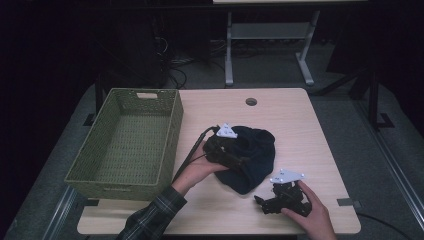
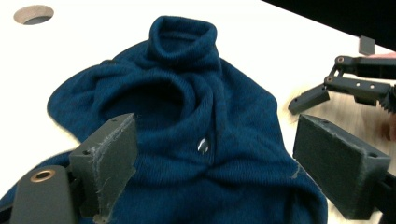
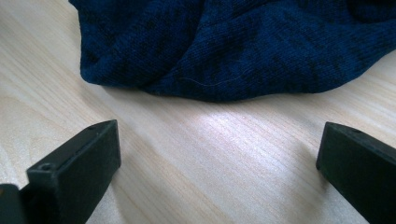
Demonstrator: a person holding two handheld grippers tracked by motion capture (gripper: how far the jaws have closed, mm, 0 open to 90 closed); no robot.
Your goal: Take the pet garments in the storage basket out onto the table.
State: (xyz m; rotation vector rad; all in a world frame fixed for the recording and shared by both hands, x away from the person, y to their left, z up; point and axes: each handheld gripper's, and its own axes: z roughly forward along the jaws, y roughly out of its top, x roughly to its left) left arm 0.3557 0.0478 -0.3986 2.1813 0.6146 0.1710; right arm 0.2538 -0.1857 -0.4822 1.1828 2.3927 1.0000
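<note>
Pale wood desk [image 1: 280, 115], dark room beyond. Green basket [image 1: 125, 142] at left edge. Navy garment [image 1: 252, 155] centre frame. Left gripper [image 1: 227, 150] over it, jaws wide, empty; right gripper [image 1: 272, 202] lower right on bare wood, jaws wide, empty.

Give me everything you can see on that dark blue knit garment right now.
The dark blue knitted garment lies crumpled in a soft heap on the light wooden table, right of the green woven basket. It has a ribbed tubular neck, folds and one small pale button. The left tongs stand open over it; the right tongs, open, sit just short of its edge, not touching.
</note>
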